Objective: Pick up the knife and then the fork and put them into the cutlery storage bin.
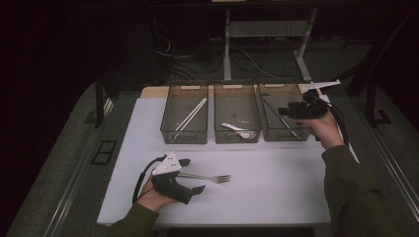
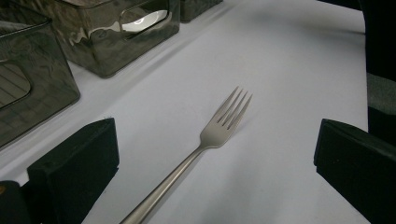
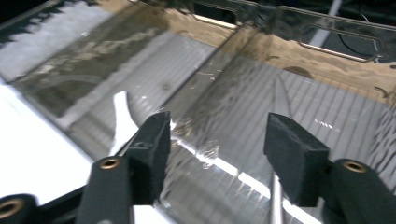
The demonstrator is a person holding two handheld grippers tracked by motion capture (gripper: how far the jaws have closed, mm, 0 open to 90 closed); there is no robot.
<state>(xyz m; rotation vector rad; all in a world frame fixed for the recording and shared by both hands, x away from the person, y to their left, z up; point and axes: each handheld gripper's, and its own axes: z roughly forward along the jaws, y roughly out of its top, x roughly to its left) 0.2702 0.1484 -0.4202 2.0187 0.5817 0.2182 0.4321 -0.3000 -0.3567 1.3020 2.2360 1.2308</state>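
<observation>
A metal fork [image 1: 220,178] lies on the white table mat [image 1: 276,187], tines to the right. My left gripper [image 1: 192,176] rests low at the front left, open, one jaw on each side of the fork's handle without touching it. In the left gripper view the fork [image 2: 219,126] runs up between the wide-apart jaws of the left gripper [image 2: 215,136]. My right gripper [image 1: 285,112] hovers open over the right bin [image 1: 284,137]. The right gripper view shows its jaws [image 3: 217,135] empty above the bin's ribbed floor, with a thin metal utensil [image 3: 275,200] below.
Three smoky clear bins stand in a row at the back. The left bin [image 1: 184,140] holds white chopsticks [image 1: 190,116], the middle bin [image 1: 237,140] a white spoon [image 1: 237,130]. A metal utensil [image 1: 282,120] lies in the right bin. A table frame and cables are beyond.
</observation>
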